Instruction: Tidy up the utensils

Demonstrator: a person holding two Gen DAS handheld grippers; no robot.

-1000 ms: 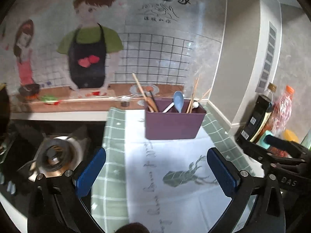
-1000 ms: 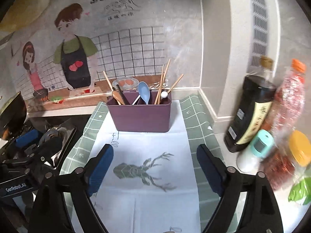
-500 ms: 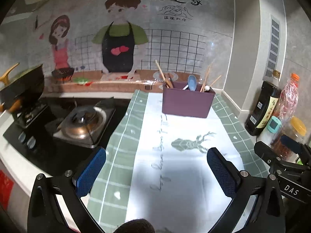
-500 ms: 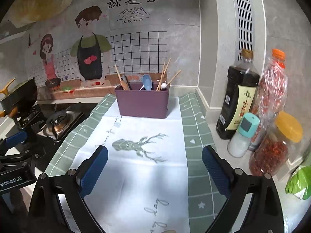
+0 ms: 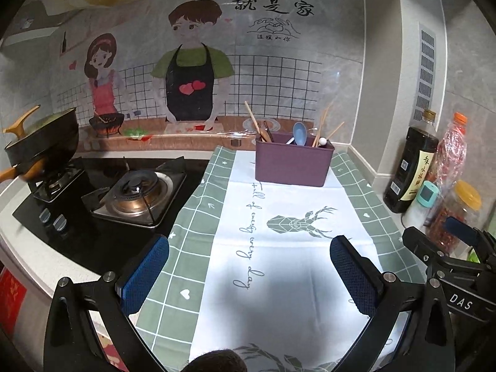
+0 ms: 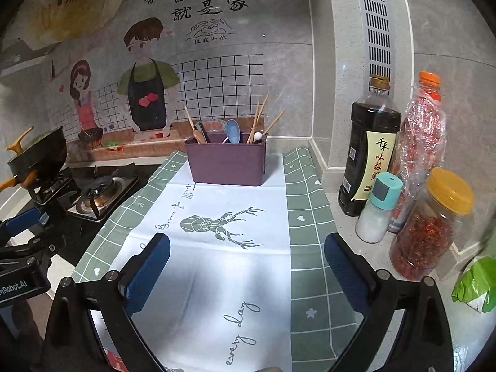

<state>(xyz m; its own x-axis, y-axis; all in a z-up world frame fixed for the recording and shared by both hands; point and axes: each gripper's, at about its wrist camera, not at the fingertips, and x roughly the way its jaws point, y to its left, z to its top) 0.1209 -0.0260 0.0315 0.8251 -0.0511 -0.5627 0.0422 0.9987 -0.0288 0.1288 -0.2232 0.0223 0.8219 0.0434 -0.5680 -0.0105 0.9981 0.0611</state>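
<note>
Left gripper [image 5: 248,274]: fingers spread wide, holding nothing, above the near end of the cloth [image 5: 279,279]. Right gripper [image 6: 246,274]: fingers likewise spread wide and empty, above the same near end, beside the left gripper.

The cloth, green-checked with a white centre strip and a deer print, runs from the near edge of the table [image 6: 347,235] to the back wall.

Along the right edge of the table stand a jar [image 6: 431,226] with a yellow lid, a salt shaker [image 6: 376,209] and a dark sauce bottle [image 6: 369,152].

Left of the cloth lies a gas stove [image 5: 136,192], with a pan [image 5: 43,139] on the far burner.

At the far end of the cloth stands a purple box [image 5: 293,164]. It holds chopsticks [image 5: 324,124], a blue spoon [image 5: 299,133] and other utensils, upright or leaning.
</note>
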